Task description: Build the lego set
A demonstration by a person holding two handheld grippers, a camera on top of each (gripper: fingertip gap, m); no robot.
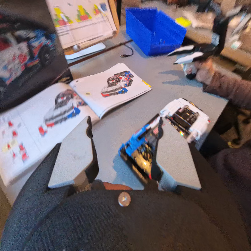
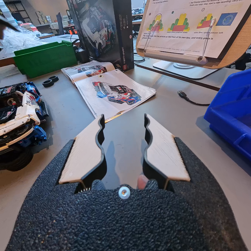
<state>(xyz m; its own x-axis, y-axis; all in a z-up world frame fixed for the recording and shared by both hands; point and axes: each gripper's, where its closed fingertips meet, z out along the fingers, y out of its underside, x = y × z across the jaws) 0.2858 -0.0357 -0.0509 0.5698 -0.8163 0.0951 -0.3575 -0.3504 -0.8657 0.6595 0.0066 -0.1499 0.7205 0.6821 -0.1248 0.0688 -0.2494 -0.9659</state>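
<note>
Your left hand-held gripper (image 1: 124, 126) has its fingers spread wide over the car model (image 1: 169, 130), which lies on the grey surface (image 1: 156, 67) just beside the open instruction booklet (image 1: 108, 89). The car sits against the inner face of one finger only; the other finger stands well clear, so nothing is clamped. The left wrist view is blurred, so I cannot tell whether that finger truly touches the car.

Your right hand-held gripper (image 2: 124, 119) is also parted and empty, hanging low over bare surface on the near side of the booklet (image 2: 112, 95). From there the car (image 2: 20, 119) is off to the booklet's left, resting tilted on its side, probably so its underside and axle ends are reachable. Two loose black tyres (image 2: 50, 81) wait beyond the car, left of the booklet, which suggests wheels are yet to be fitted.

The booklet lies flat and open between both grippers so you can read the step. The set's box (image 2: 106, 34) stands upright behind the booklet as a reference picture, and the blue bin (image 2: 230, 115) sits to its right.
</note>
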